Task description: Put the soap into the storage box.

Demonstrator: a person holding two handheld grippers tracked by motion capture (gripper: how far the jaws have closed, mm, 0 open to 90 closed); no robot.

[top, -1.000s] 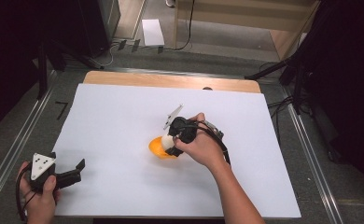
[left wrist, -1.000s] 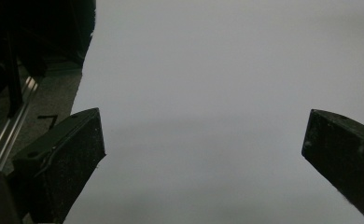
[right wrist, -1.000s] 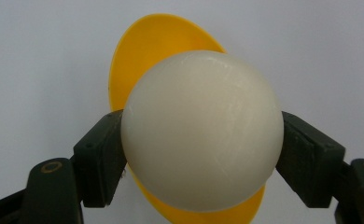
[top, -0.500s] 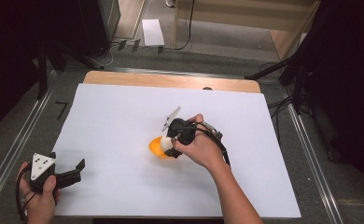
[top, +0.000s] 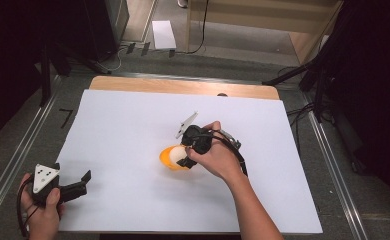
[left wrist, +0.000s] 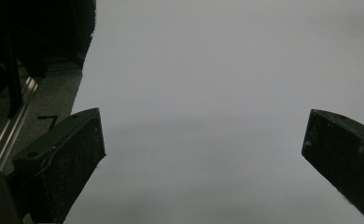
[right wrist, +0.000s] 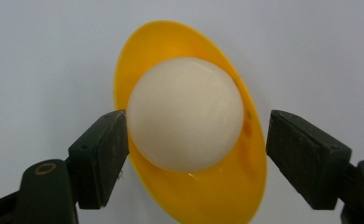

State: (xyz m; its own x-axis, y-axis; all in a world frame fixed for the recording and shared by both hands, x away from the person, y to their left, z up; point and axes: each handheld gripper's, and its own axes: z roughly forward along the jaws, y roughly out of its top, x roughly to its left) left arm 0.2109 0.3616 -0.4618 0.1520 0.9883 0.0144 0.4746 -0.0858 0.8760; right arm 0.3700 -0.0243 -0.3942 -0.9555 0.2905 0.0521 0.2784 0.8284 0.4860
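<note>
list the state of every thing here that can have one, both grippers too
left gripper: open, nothing between its fingers, held low over the white sheet
right gripper: open, fingers on either side of the white ball, one finger at its surface, the other clear of it
white ball: sitting in the orange dish
orange dish: on the sheet, holding the ball

Bright sheet, dark surroundings, soft focus
</note>
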